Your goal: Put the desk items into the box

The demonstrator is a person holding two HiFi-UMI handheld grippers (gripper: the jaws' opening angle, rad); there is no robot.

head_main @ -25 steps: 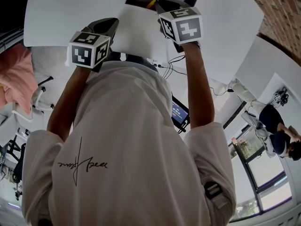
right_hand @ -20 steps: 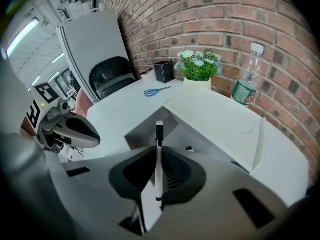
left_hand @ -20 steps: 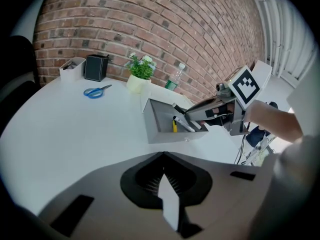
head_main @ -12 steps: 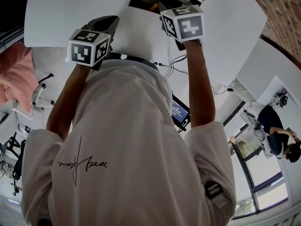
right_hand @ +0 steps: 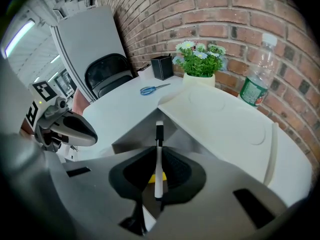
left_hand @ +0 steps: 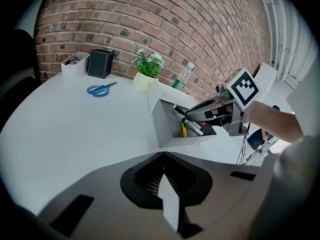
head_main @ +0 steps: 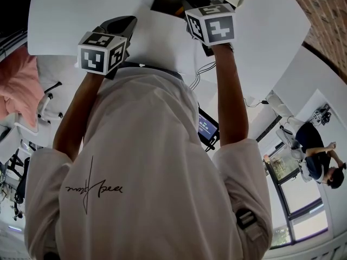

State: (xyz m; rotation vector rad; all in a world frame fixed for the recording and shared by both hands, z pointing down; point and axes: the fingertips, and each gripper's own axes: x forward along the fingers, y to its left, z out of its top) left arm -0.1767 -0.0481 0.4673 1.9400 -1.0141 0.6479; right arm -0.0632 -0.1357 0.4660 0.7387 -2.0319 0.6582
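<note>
Two grippers hover by the open box (left_hand: 167,129) on the white table (left_hand: 75,129). The right gripper (right_hand: 158,151) pinches a white marker (right_hand: 158,159) (black cap pointing ahead) over the box's opening, where a yellow pen (left_hand: 184,130) lies inside. The left gripper (left_hand: 163,164) has its jaws pressed together on nothing. Blue scissors (left_hand: 100,89) lie well apart from the box, near a black pen cup (left_hand: 100,63).
</note>
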